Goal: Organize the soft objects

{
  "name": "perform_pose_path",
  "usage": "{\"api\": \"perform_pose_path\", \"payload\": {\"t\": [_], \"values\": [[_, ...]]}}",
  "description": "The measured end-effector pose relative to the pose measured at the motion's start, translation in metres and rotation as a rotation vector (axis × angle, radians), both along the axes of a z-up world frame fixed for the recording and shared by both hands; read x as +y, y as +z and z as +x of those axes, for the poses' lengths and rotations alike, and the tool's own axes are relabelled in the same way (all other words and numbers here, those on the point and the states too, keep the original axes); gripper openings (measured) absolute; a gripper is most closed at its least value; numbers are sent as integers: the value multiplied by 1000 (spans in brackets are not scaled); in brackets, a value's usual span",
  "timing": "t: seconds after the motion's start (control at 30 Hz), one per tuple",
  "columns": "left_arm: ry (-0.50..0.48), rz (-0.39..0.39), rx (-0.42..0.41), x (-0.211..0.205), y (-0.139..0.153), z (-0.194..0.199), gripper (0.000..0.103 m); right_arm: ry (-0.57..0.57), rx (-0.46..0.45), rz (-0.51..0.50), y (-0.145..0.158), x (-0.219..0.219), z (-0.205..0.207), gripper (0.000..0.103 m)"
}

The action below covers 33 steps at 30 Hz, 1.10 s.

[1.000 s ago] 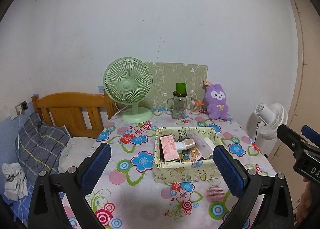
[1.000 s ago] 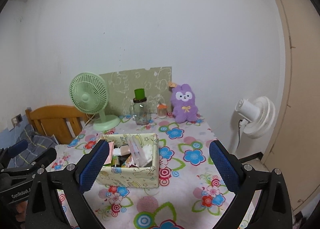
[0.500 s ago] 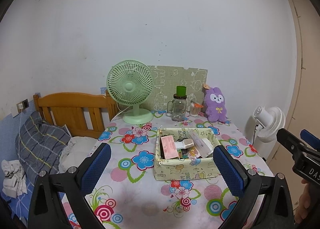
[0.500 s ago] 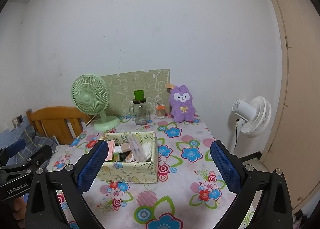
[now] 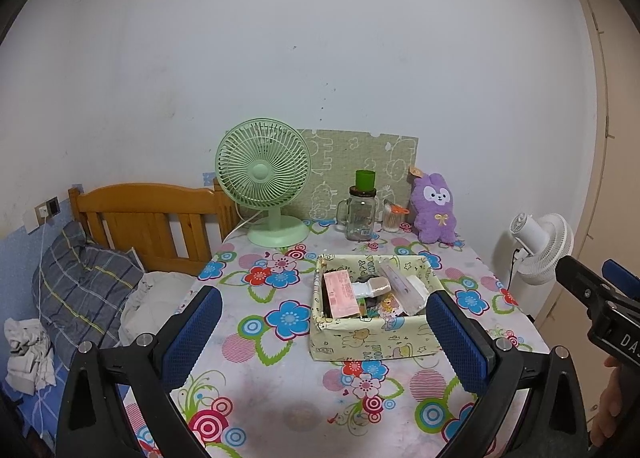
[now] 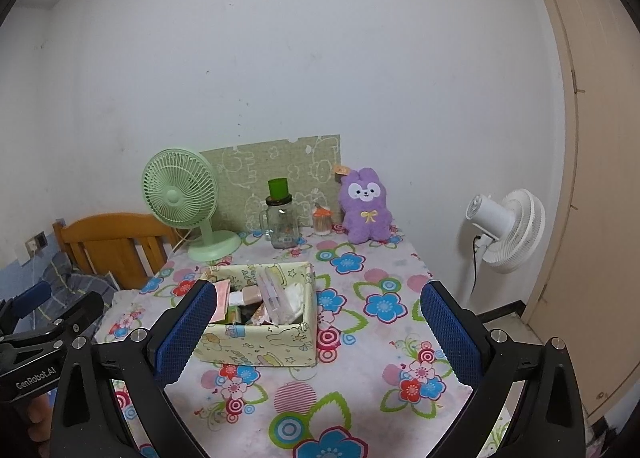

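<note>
A purple plush bunny (image 5: 434,214) sits upright at the table's far right edge against the wall; it also shows in the right wrist view (image 6: 366,206). A yellow cartoon-print box (image 5: 374,316) (image 6: 264,318) filled with packets stands mid-table. My left gripper (image 5: 326,338) is open and empty, held above the near table, with the box between its fingertips in view. My right gripper (image 6: 316,334) is open and empty, above the near table to the right of the left one.
A green desk fan (image 5: 264,182), a glass mug jar with a green lid (image 5: 362,210) and a small jar (image 5: 392,216) stand at the back. A white floor fan (image 6: 506,230) stands right of the table. A bed with a wooden headboard (image 5: 148,218) lies left.
Both grippers have drawn back and risen a little from the table, so the box and bunny look smaller. Both stay open and empty.
</note>
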State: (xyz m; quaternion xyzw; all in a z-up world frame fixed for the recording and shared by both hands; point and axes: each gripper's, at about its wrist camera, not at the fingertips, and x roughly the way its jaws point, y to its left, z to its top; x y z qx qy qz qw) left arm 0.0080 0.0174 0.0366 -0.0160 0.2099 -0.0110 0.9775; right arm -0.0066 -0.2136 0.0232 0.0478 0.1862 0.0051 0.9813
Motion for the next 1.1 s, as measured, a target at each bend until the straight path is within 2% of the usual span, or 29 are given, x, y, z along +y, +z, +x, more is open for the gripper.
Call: {"api": "perform_pose_path", "payload": {"t": [1.1], "values": [[6, -1, -2, 0, -3, -1, 103, -4, 9, 4, -3, 0, 3, 103]]}}
